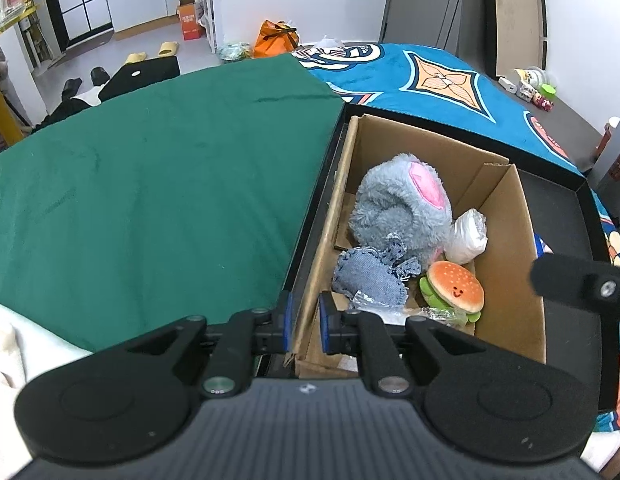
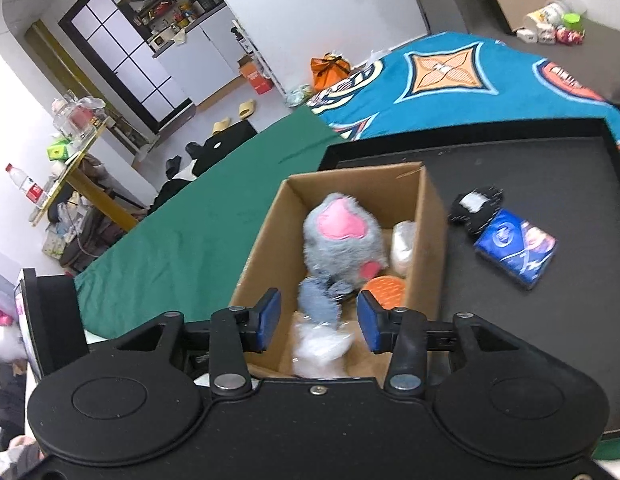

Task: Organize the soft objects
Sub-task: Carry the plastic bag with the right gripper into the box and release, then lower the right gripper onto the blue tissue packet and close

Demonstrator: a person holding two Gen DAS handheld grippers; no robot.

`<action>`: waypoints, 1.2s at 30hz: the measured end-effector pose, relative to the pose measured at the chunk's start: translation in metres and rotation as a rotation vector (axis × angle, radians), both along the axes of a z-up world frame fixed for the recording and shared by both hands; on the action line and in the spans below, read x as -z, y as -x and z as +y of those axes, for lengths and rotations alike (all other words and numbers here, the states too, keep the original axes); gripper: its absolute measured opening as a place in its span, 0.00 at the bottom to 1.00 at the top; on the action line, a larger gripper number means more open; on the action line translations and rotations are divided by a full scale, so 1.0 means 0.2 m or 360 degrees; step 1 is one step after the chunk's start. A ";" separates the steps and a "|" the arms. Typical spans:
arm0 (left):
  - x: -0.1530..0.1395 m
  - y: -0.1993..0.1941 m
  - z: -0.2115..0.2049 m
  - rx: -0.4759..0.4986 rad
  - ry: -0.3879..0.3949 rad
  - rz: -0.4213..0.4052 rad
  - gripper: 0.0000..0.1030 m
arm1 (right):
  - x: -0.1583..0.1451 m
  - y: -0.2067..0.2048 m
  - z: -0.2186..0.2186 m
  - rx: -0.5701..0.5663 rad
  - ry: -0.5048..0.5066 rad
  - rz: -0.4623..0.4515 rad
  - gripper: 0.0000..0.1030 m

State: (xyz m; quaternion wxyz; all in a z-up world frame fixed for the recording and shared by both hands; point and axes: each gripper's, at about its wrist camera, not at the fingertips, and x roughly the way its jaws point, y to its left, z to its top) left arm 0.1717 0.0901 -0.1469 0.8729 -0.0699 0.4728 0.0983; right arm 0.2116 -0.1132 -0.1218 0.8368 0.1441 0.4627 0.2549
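Still out of the box, two soft things lay on the black tray (image 2: pixel 550 168), off to the right of the right gripper (image 2: pixel 319 322): a black sock roll (image 2: pixel 472 210) and, touching it on the near side, a blue tissue pack (image 2: pixel 516 254). The pack's long side ran slantwise, from near the box toward the tray's right edge. The right gripper was the nearer one for them. Its jaws stood partly apart with nothing pinched, over the near end of the cardboard box (image 2: pixel 434 216), above a white plastic bag (image 2: pixel 320 346). The left gripper (image 1: pixel 304 322) was closed down on the box's near left wall, at the tray's left edge, so it looked busy holding the box steady. Inside the box sat a gray plush mouse (image 1: pixel 398 208), a denim pouch (image 1: pixel 370 276), a burger plushie (image 1: pixel 456 286) and a white wrapped bundle (image 1: pixel 468 236). To get the sock roll, the right gripper would probably have to lift over the box's tall right wall, which stood in the way. A green cloth (image 1: pixel 150 180) lay left of the tray and a blue patterned blanket (image 1: pixel 430 80) lay behind it.
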 end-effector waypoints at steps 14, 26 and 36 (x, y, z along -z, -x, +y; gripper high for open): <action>-0.01 -0.01 -0.06 0.0012 -0.0147 -0.0001 0.17 | 0.05 -0.09 -0.18 -0.0013 0.0195 -0.0050 0.60; -0.01 -0.02 -0.09 0.0008 -0.0209 0.0005 0.18 | 0.14 -0.20 -0.25 -0.0180 0.0384 -0.0123 0.77; 0.01 -0.05 -0.15 0.0020 -0.0348 0.0048 0.33 | 0.30 -0.23 -0.30 -0.0252 0.0443 -0.0192 0.81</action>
